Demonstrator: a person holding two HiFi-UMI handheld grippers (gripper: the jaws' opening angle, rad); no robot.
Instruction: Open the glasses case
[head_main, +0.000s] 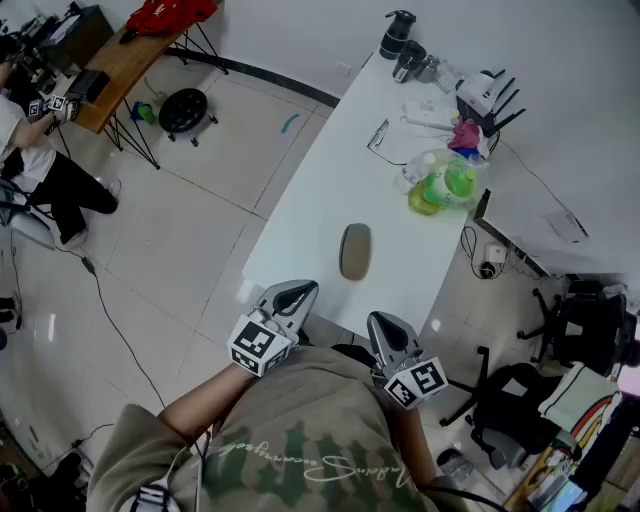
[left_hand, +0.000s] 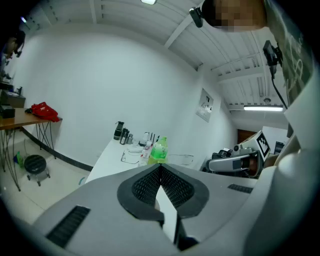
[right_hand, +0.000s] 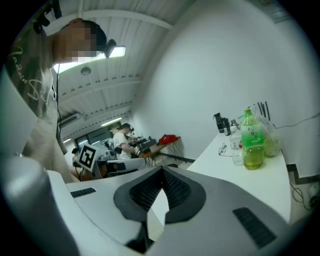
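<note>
Lying shut on the white bench, the case is a grey oval near the bench's near end, with bare surface all round it. Its long side runs away from the person. Nothing touches it.

Just short of the near edge the left claw points toward the bench, down and to the left of the case and apart from it. Its jaws are pressed together with nothing between them. The right claw hangs below the case, also off the edge and clear of it. Its jaws are likewise pressed together and empty.

Farther along the bench stands a green bottle amid clear plastic wrapping. Beyond it lie glasses, and a black flask stands at the far end beside a white box with black aerials.

On the floor to the left is a black stool. Past it a seated person is at a wooden bench that bears a red cloth.
</note>
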